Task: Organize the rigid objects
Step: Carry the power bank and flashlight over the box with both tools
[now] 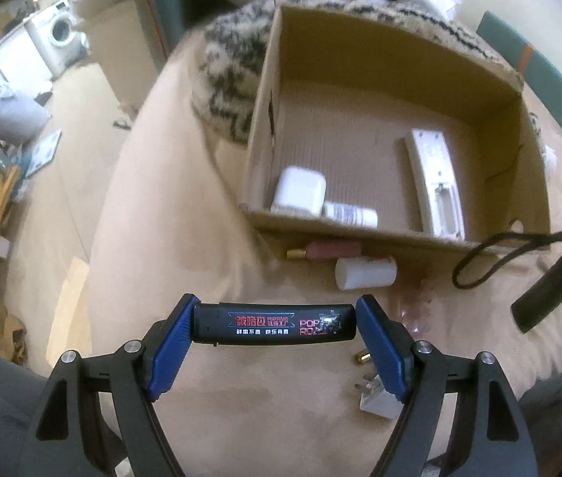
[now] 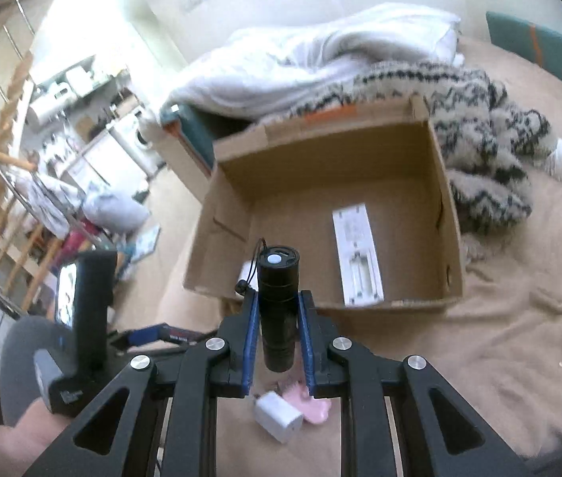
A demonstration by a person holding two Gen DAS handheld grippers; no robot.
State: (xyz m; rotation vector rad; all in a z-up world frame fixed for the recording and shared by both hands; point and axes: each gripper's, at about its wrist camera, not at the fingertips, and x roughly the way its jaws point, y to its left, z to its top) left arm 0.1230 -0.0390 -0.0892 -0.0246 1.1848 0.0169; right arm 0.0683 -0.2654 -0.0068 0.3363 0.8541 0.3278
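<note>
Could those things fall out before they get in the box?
Maybe. The left gripper pinches the black bar only by its ends, so it might twist loose. The flashlight in the right gripper dangles a cord that could snag the box edge.

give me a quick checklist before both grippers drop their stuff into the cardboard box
1. Left gripper holds the black lighter crosswise, a pad on each end: ok.
2. Right gripper clamps the black flashlight along its barrel: ok.
3. Cardboard box open at the top, bare floor between the white remote and the white charger: ok.
4. Both grippers over the box opening: not ok, the near wall lies ahead of each.
5. Flashlight's cord clear of the box rim: cannot tell.
6. Items left on the bed, like the white tube and wall plug: not ok, still outside.
</note>
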